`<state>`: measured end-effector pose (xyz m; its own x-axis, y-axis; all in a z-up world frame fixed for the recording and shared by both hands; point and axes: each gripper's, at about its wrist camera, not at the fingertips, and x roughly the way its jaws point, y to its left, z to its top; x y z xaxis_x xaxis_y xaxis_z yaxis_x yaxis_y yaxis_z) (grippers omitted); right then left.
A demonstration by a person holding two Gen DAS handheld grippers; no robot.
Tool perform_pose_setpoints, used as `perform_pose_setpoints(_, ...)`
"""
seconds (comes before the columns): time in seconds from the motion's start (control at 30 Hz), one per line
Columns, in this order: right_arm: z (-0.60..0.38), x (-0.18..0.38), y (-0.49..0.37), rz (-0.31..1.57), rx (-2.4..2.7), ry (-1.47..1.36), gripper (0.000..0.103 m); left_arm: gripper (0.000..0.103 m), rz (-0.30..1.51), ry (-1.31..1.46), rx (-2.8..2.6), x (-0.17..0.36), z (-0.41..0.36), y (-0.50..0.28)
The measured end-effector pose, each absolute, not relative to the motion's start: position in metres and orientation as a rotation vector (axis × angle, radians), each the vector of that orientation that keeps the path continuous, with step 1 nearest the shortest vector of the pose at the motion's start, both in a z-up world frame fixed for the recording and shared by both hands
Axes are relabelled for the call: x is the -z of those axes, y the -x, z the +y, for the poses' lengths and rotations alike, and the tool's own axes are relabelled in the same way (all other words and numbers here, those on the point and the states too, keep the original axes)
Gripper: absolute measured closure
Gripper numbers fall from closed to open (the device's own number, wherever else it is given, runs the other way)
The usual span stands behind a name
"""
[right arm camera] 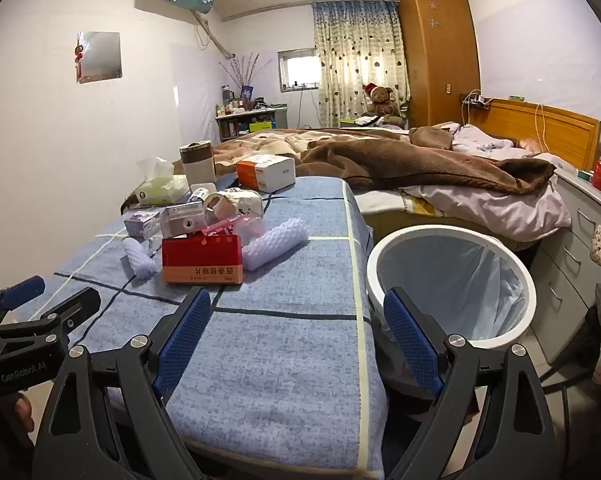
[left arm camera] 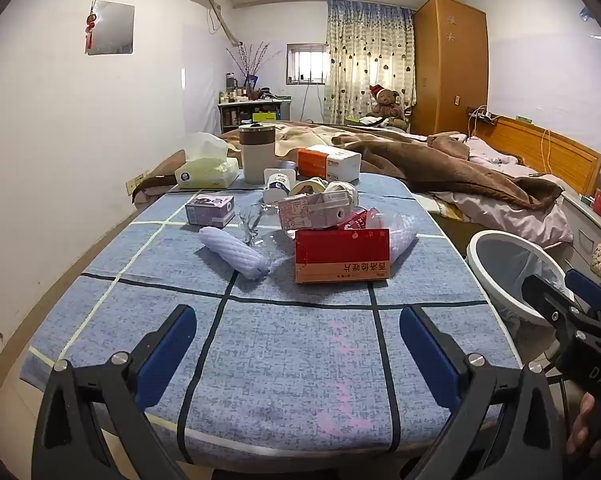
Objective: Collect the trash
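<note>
A heap of trash lies mid-table on the blue checked cloth [left arm camera: 292, 344]: a red and orange box [left arm camera: 342, 255] [right arm camera: 202, 258], a white foam sleeve [left arm camera: 236, 252] [right arm camera: 139, 258], a second foam sleeve [right arm camera: 276, 242], a pink carton [left arm camera: 312, 210] [right arm camera: 180, 220], clear plastic wrap [left arm camera: 256, 224]. A white bin [right arm camera: 452, 276] [left arm camera: 512, 276] with a plastic liner stands on the floor at the table's right. My left gripper [left arm camera: 298, 320] hangs open over the near cloth, well short of the heap. My right gripper [right arm camera: 296, 304] is open above the table's right edge, beside the bin.
At the table's far end stand a tissue pack [left arm camera: 208, 170], a grey cup [left arm camera: 257, 152], an orange and white box [left arm camera: 328, 164], a purple box [left arm camera: 210, 210] and tape rolls [left arm camera: 342, 190]. A bed with a brown blanket [right arm camera: 420, 160] lies behind; drawers [right arm camera: 572, 248] stand at the right.
</note>
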<state>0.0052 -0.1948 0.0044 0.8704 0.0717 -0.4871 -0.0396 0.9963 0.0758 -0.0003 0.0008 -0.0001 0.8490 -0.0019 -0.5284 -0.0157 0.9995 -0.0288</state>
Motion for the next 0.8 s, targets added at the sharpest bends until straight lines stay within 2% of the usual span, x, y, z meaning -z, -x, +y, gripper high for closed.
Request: perform_pose_setpoints(0.8,-0.1963,-0.0079,-0.0038,0.510,-0.047,-0.057,0.013,0.000,0.554,0.007,-0.012,0.0001,0.0006,-0.0058)
